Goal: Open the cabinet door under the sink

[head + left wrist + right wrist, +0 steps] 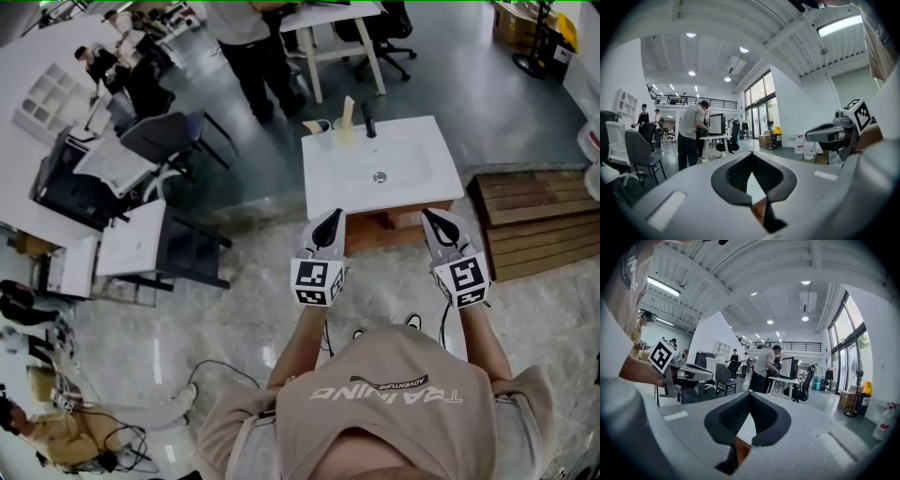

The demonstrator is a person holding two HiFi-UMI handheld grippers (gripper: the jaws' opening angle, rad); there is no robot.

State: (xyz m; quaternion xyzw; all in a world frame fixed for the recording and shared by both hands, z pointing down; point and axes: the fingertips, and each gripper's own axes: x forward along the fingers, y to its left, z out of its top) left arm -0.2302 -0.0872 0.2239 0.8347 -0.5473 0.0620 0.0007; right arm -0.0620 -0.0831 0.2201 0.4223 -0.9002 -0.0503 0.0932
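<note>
A white sink top (337,178) with a drain and a dark faucet (368,120) rests on a low wooden cabinet (398,223); the head view shows only the top strip of the cabinet front. My left gripper (330,217) and right gripper (431,217) hover side by side just in front of that edge, touching nothing. In the left gripper view the left gripper (751,154) has its tips together and holds nothing, with brown wood (759,211) showing below. The right gripper (750,393) also has its tips meeting, and nothing is between them.
A stack of wooden pallets (534,220) lies to the right of the sink. Office chairs and desks (159,141) crowd the left. A person (253,47) stands at a white table (333,28) behind the sink. Cables (216,375) trail on the floor at my left.
</note>
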